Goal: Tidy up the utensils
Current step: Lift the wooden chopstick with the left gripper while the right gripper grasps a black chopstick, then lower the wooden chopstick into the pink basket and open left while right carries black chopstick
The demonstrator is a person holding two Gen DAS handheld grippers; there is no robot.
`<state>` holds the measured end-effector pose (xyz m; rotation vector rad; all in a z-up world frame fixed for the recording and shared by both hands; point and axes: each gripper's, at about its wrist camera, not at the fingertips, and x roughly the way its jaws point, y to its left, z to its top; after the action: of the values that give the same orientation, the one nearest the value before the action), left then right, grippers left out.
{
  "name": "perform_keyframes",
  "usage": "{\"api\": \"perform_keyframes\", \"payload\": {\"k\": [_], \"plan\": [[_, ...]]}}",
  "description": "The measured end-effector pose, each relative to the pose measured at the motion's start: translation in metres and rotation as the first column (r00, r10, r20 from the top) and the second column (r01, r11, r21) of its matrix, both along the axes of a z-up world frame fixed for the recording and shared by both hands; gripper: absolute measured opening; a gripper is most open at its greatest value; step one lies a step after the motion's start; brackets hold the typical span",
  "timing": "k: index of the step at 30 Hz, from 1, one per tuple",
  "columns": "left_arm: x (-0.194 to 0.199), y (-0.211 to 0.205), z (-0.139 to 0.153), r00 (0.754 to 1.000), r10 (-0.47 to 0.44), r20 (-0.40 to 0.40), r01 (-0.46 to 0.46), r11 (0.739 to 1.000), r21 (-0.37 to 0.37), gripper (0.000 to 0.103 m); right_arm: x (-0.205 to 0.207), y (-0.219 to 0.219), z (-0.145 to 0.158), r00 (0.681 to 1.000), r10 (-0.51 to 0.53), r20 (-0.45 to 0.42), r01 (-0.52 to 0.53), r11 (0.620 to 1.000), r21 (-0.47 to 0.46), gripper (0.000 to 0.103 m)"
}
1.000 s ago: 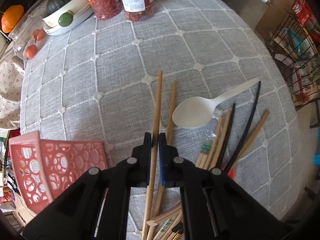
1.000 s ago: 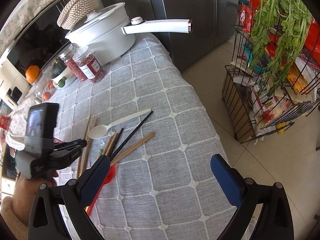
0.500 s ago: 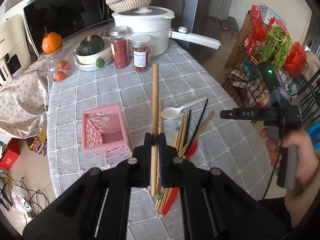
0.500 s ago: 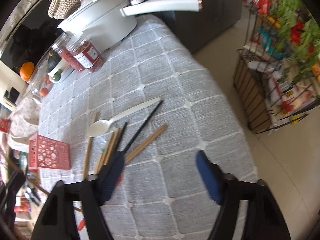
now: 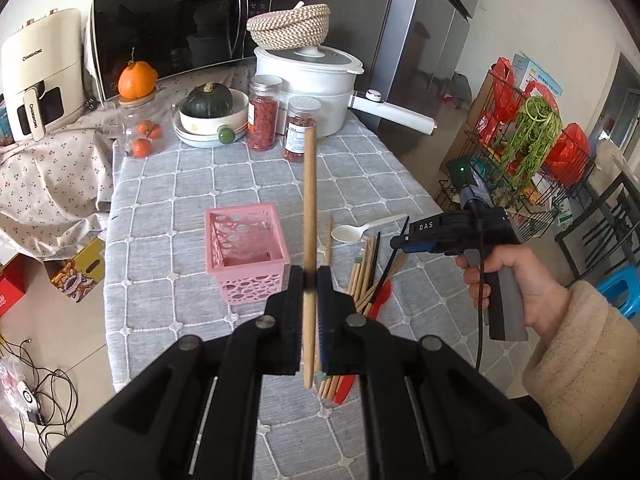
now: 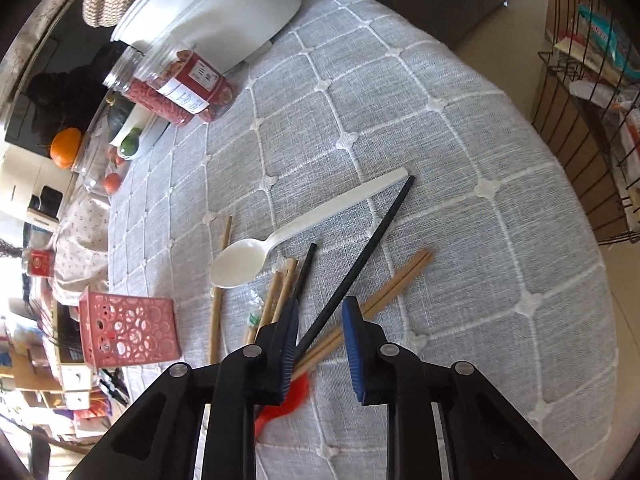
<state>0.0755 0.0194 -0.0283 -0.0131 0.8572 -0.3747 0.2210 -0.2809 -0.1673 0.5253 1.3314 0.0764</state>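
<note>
The left claw (image 5: 311, 280) is clamped on one wooden chopstick (image 5: 309, 216), lifted above the pink basket (image 5: 245, 249) — which looks empty. The right claw (image 6: 320, 330) has been closing around a black chopstick (image 6: 360, 256), pads not yet pressing. Spoon (image 6: 280, 240) and other sticks lie on the grey checked tabletop (image 6: 440, 160); beyond, jars (image 5: 262, 118), pot (image 5: 308, 80), microwave (image 5: 168, 32).

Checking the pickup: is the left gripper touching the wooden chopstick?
Touching. The left wrist view shows the left gripper with its fingers clamped on the wooden chopstick.
</note>
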Motion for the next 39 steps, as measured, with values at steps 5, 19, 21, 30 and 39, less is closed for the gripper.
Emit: {"api": "perform_keyframes", "payload": {"k": [5,19,21,30,39], "plan": [[-0.001,0.008,-0.004,1.0,0.011,-0.009,-0.012,1.0,-0.001,0.007,0.008,0.01,-0.013,0.999,-0.014,-0.045,0.012,0.999,-0.041,0.021],[-0.011,0.034,0.017,0.995,0.064,0.073,-0.059,0.996,-0.065,0.007,-0.008,0.008,0.023,0.998,-0.042,0.053,0.041,0.999,0.025,0.006],[-0.013,0.037,0.025,0.992,0.072,0.101,-0.063,0.994,-0.089,0.007,-0.014,0.006,0.039,0.995,-0.037,0.09,0.034,0.999,0.03,0.006],[-0.026,0.048,0.06,0.937,0.169,0.306,-0.102,0.97,-0.222,0.007,-0.059,0.021,0.121,0.946,0.028,0.323,-0.036,0.999,0.018,0.006],[-0.002,0.054,0.046,0.871,0.332,0.363,-0.23,0.927,-0.295,0.007,-0.083,0.024,0.157,0.897,0.046,0.439,-0.054,0.999,0.006,0.006]]}}
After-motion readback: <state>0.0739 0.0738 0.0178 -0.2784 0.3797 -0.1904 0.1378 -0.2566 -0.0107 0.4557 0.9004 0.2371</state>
